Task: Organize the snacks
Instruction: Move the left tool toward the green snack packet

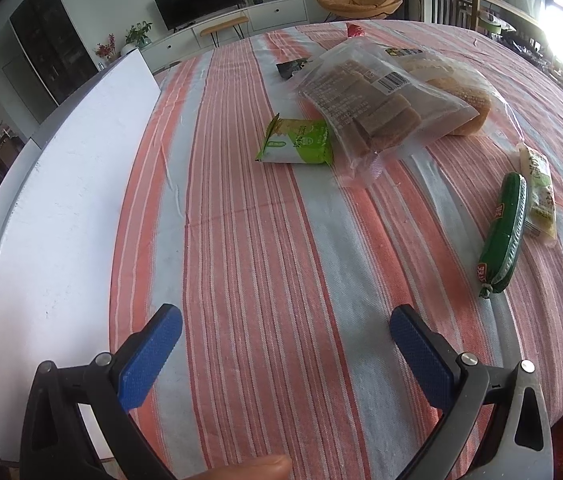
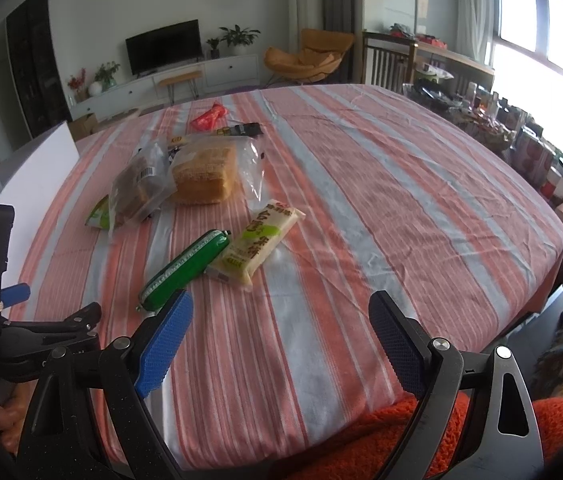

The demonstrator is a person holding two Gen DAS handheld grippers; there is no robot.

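Snacks lie scattered mid-counter: the green sausage (image 2: 184,270) nearest, touching a rice-cracker pack (image 2: 256,240). Both claws, left claw (image 1: 285,330) and right claw (image 2: 281,312), hover wide and empty. I'd take the sausage across its middle, so it doesn't roll.

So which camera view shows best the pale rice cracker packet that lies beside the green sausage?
The right wrist view shows it best: the rice cracker packet lies whole and face up, with its print in view, touching the green sausage. In the left wrist view the packet sits near the right edge, squeezed by the lens and partly behind the sausage.
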